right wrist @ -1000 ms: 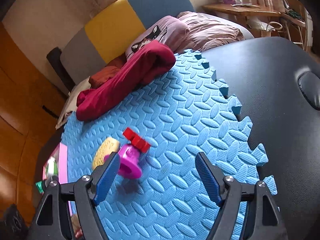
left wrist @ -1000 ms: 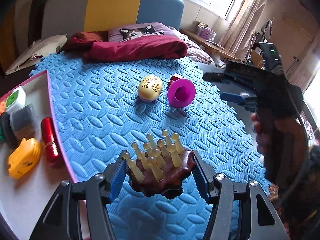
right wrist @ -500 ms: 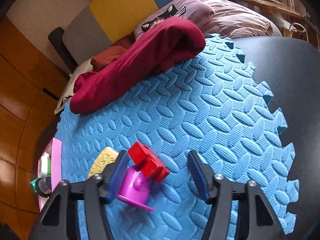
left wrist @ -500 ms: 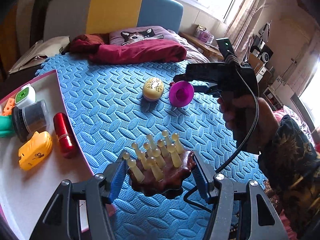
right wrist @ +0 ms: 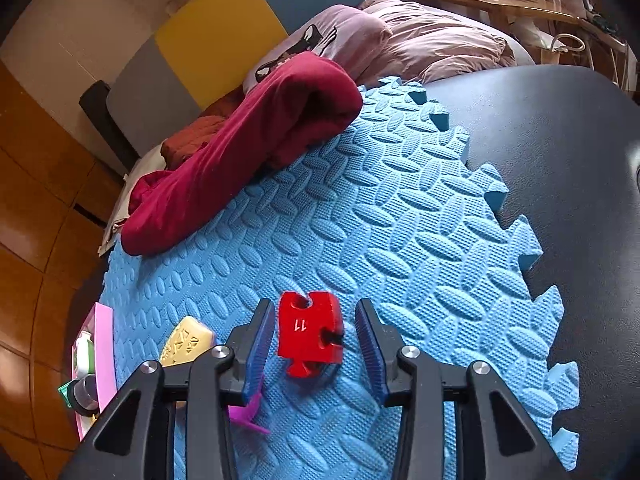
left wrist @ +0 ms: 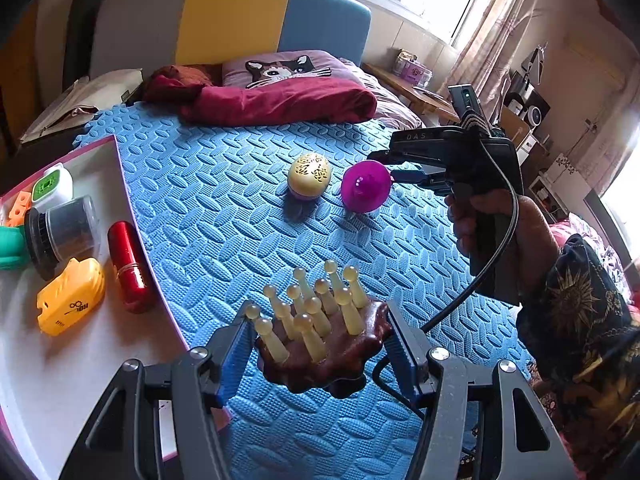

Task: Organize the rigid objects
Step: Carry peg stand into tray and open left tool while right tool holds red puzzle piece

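Note:
My left gripper (left wrist: 320,344) is shut on a dark brown massager (left wrist: 320,356) with several pale yellow pegs, held above the blue foam mat (left wrist: 224,208) beside the pink-rimmed tray (left wrist: 116,148). My right gripper (right wrist: 315,340) is open, its fingers on either side of a red puzzle-shaped block (right wrist: 310,332) marked 11, with gaps on both sides. The right gripper also shows in the left wrist view (left wrist: 400,166). A magenta funnel-shaped toy (left wrist: 365,186) and a yellow egg-shaped toy (left wrist: 309,174) lie beside the block.
The tray holds a red cylinder (left wrist: 128,266), a yellow toy (left wrist: 70,296), a dark jar (left wrist: 60,232) and a white-green item (left wrist: 52,186). A maroon blanket (right wrist: 248,152) and cat pillow (left wrist: 288,70) lie at the mat's far edge. A black surface (right wrist: 560,152) borders the mat.
My right gripper has moved forward and down over the red block, which now sits between its fingers, and the fingers have narrowed. My left gripper still holds the massager, shifted slightly toward the tray.

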Demonstrator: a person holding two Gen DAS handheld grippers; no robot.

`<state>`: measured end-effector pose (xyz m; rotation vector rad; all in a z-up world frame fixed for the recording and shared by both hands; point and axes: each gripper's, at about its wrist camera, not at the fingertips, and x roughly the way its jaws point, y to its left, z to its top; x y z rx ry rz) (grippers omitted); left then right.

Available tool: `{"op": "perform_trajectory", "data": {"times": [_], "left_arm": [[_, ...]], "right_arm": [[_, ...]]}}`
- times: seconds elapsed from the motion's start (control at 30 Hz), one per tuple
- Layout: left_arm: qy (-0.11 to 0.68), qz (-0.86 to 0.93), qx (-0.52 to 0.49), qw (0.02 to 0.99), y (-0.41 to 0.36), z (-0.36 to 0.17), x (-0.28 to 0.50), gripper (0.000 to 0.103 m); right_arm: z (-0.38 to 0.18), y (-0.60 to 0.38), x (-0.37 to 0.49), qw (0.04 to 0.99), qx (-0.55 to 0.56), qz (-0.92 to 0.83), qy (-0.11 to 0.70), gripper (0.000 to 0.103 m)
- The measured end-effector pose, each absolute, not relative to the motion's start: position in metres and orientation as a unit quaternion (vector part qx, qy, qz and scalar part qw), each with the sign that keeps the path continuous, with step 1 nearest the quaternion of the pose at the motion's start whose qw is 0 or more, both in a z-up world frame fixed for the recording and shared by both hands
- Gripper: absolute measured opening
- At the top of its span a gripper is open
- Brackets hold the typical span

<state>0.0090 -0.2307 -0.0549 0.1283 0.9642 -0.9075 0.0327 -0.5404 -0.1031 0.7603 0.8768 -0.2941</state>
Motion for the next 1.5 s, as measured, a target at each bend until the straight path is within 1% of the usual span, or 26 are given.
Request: {"op": "perform_trajectory", "data": {"times": [0.27,0.47,0.5,0.53,0.63,0.73,0.93,1.13,1.33,1.5], "left_arm": [[0.446,-0.416,0.056,0.791,-0.228,-0.053,0.009,0.062],[0.442,-0.413,0.051,0.795,-0.222,-0.047,0.008,0.062],[0.441,-0.412,0.049,0.796,-0.221,-0.046,0.009,0.062],[0.441,-0.411,0.046,0.797,-0.219,-0.045,0.009,0.062],[0.435,-0.411,0.041,0.800,-0.213,-0.039,0.009,0.062],[0.429,-0.409,0.035,0.805,-0.204,-0.032,0.008,0.062],[0.419,-0.388,0.011,0.821,-0.171,-0.016,0.015,0.062],[0.410,-0.330,-0.019,0.850,-0.120,-0.007,0.038,0.062],[0.430,-0.246,-0.040,0.868,-0.068,-0.024,0.071,0.062],[0.447,-0.214,-0.031,0.868,-0.057,-0.044,0.092,0.062]], "right_arm": [[-0.102,-0.534,0.037,0.831,0.336,-0.143,0.420,0.047],[-0.100,-0.522,0.043,0.845,0.277,-0.152,0.431,0.046],[-0.101,-0.518,0.044,0.848,0.252,-0.162,0.436,0.038],[-0.101,-0.518,0.044,0.849,0.244,-0.171,0.436,0.033],[-0.103,-0.517,0.045,0.851,0.232,-0.172,0.438,0.033],[-0.104,-0.510,0.047,0.857,0.197,-0.178,0.441,0.033],[-0.105,-0.514,0.046,0.859,0.205,-0.180,0.434,0.033],[-0.104,-0.513,0.043,0.862,0.205,-0.178,0.429,0.033],[-0.104,-0.512,0.042,0.864,0.207,-0.178,0.423,0.033],[-0.104,-0.512,0.042,0.864,0.206,-0.178,0.423,0.033]]}}
